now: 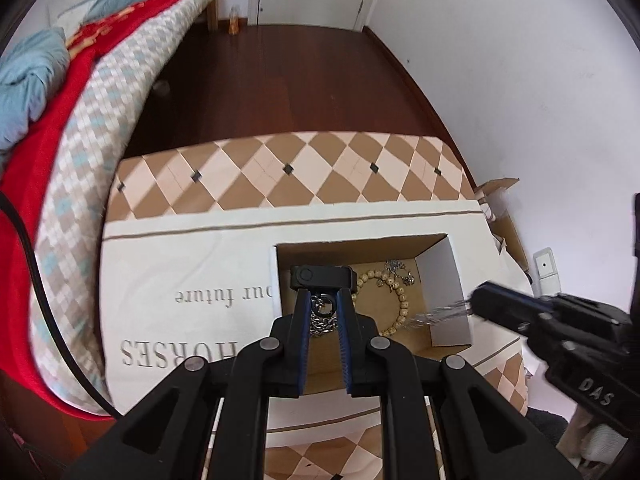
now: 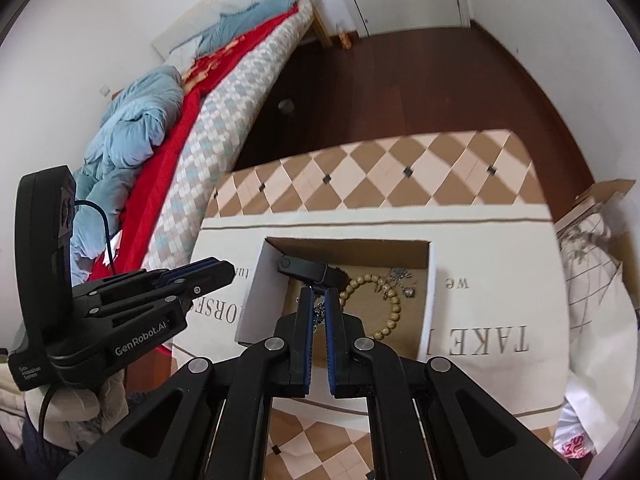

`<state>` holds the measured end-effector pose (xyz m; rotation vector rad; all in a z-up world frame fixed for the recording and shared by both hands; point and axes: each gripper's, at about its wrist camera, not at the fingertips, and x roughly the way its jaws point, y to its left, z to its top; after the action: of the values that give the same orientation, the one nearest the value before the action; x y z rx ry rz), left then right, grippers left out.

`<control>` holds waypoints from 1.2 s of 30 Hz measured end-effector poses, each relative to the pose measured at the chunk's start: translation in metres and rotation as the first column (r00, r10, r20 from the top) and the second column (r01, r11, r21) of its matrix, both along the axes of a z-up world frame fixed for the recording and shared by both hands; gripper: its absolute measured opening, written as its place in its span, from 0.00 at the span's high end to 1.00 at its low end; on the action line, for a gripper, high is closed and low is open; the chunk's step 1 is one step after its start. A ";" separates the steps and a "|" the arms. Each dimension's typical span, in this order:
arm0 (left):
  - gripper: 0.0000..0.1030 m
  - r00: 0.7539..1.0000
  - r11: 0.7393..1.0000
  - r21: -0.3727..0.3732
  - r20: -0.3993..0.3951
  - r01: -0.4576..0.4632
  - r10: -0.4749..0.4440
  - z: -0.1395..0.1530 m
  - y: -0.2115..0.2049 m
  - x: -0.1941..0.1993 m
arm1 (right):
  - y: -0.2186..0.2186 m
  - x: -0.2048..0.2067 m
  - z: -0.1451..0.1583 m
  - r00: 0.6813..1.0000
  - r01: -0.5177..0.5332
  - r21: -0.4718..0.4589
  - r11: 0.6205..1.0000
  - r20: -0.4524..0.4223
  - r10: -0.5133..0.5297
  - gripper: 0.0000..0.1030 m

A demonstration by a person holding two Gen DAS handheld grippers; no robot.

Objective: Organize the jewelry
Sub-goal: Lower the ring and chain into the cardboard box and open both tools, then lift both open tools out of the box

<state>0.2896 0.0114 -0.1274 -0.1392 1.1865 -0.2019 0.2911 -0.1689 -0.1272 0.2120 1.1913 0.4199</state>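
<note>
An open cardboard box (image 1: 444, 276) (image 2: 256, 288) sits on a white printed cloth. Inside lie a black watch-like band (image 1: 324, 277) (image 2: 304, 267), a wooden bead bracelet (image 1: 402, 300) (image 2: 390, 300), a small silver necklace (image 1: 400, 272) (image 2: 400, 278) and a heavy silver chain (image 1: 324, 320). My left gripper (image 1: 324, 300) is open above the box, empty, fingers either side of the heavy chain. My right gripper (image 2: 319, 298) (image 1: 476, 300) is nearly closed on a thin silver chain (image 1: 440, 312) (image 2: 318, 316) that hangs over the box.
The box rests on a table with a brown and cream diamond cloth (image 1: 280, 172) (image 2: 380, 172). A bed with red and blue bedding (image 1: 60, 100) (image 2: 160, 120) is to the left. A cardboard carton (image 1: 508, 216) and a white wall stand to the right.
</note>
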 end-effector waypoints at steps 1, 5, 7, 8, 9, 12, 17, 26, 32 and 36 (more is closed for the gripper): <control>0.90 1.000 1.000 -0.003 -0.008 0.002 -0.002 -0.003 -0.001 0.002 | 0.000 0.004 -0.007 1.000 0.004 -0.004 1.000 -0.019 -0.004 0.95; 0.90 0.999 1.000 -0.002 -0.038 0.012 -0.012 -0.012 -0.005 0.004 | -0.002 0.017 -0.034 0.993 -0.002 -0.055 0.998 -0.118 -0.005 0.94; 0.90 0.998 1.000 -0.003 -0.053 0.018 -0.019 -0.015 -0.006 0.003 | -0.004 0.019 -0.037 0.991 0.008 -0.072 0.997 -0.130 -0.017 0.93; 0.90 0.998 1.000 -0.004 -0.060 0.021 -0.021 -0.017 -0.006 0.004 | -0.006 0.019 -0.038 0.991 0.008 -0.080 0.997 -0.136 -0.019 0.91; 0.90 0.997 1.000 -0.003 -0.068 0.024 -0.024 -0.018 -0.006 0.004 | -0.008 0.019 -0.038 0.990 0.017 -0.079 0.997 -0.138 -0.027 0.87; 0.88 0.995 1.000 0.007 -0.100 0.027 -0.026 -0.022 -0.007 0.005 | -0.012 0.018 -0.034 0.992 0.031 -0.091 0.995 -0.119 -0.042 0.61; 0.87 0.993 1.000 0.012 -0.114 -0.005 0.006 -0.019 -0.002 0.006 | -0.015 0.015 -0.023 0.995 0.049 -0.112 0.992 -0.086 -0.058 0.49; 0.09 0.995 0.989 0.110 -0.010 -0.099 0.100 0.009 0.018 -0.002 | -0.025 0.001 -0.005 0.995 0.104 -0.270 0.957 0.018 -0.103 0.02; 0.02 0.985 0.950 0.263 0.083 -0.171 0.154 0.013 0.021 -0.026 | -0.017 -0.020 -0.011 0.994 0.109 -0.375 0.920 0.057 -0.095 0.00; 0.01 0.982 0.943 0.276 0.088 -0.188 0.170 0.010 0.021 -0.046 | -0.014 -0.035 -0.016 0.993 0.120 -0.384 0.916 0.065 -0.102 0.00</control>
<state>0.2439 0.0324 -0.1176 0.0114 1.1206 0.1238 0.2560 -0.1825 -0.1428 -0.0732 1.1876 0.0819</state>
